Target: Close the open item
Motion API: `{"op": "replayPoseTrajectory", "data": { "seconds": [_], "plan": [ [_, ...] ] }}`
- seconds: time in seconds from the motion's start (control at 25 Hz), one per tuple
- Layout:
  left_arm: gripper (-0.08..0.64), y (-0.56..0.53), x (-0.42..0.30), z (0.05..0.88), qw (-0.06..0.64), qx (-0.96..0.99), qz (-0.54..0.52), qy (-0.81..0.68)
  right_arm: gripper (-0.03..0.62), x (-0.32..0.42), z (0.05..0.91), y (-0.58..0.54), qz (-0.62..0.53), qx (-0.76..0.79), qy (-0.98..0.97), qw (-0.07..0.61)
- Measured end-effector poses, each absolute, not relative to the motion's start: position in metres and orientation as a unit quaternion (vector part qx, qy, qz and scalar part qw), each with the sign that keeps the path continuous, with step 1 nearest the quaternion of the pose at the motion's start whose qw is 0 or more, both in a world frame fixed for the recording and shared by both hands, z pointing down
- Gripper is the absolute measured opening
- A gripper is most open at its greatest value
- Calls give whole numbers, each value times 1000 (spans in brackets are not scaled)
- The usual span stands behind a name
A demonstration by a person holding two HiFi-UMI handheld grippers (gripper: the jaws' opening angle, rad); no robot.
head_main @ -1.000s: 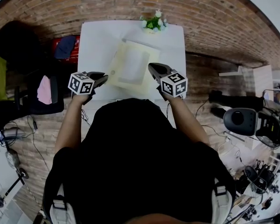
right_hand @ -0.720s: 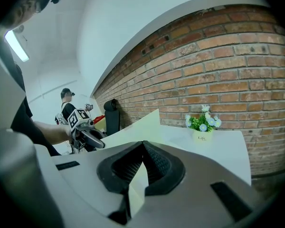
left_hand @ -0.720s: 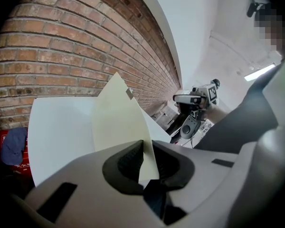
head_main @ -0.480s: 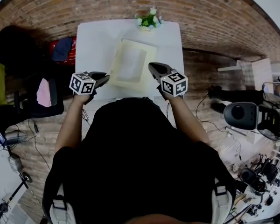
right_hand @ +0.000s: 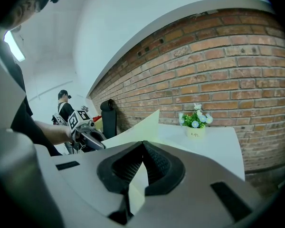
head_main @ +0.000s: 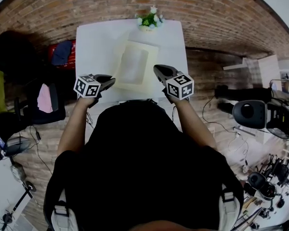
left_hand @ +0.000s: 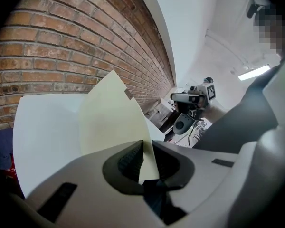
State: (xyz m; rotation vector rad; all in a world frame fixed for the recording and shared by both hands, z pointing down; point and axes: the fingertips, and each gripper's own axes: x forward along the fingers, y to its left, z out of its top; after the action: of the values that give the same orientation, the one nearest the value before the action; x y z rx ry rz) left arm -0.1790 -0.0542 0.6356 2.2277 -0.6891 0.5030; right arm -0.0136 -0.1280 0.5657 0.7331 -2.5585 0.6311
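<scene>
Biggest thing here is the brick wall [right_hand: 218,65], with a white table [head_main: 94,47] pushed up against it. The person's black top [head_main: 149,162] fills the lower half of the head view and cuts off the table's near edge, so you can't see where it ends. On the table, about mid-width, is the thing to be closed: a thin cream sheet [head_main: 132,66] with a paler rectangle in the middle. Honestly can't tell if it's a folder, a lid or just card, and its near edge is hidden behind the grippers and the top. The left gripper [head_main: 111,80] is at its near left side and the right gripper [head_main: 157,70] at its near right. In the left gripper view the jaws are nearly together with the sheet's edge pinched between them, and the sheet rises up and away and blocks most of the table behind it. The right gripper view is much the same, with the jaws pinching a corner of it. A black chair [head_main: 14,52] sits off left, mostly in shadow. Small flower pot [head_main: 148,20] at the table's far edge by the wall.
</scene>
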Motion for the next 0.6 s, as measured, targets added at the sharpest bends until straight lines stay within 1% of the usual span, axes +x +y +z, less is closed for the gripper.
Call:
{"op": "replayPoseTrajectory", "data": {
  "seconds": [0.6],
  "plan": [
    [38,-55,-143,646,367,876,211,-229,21,16,572,-122,238,288,-906,199]
  ]
}}
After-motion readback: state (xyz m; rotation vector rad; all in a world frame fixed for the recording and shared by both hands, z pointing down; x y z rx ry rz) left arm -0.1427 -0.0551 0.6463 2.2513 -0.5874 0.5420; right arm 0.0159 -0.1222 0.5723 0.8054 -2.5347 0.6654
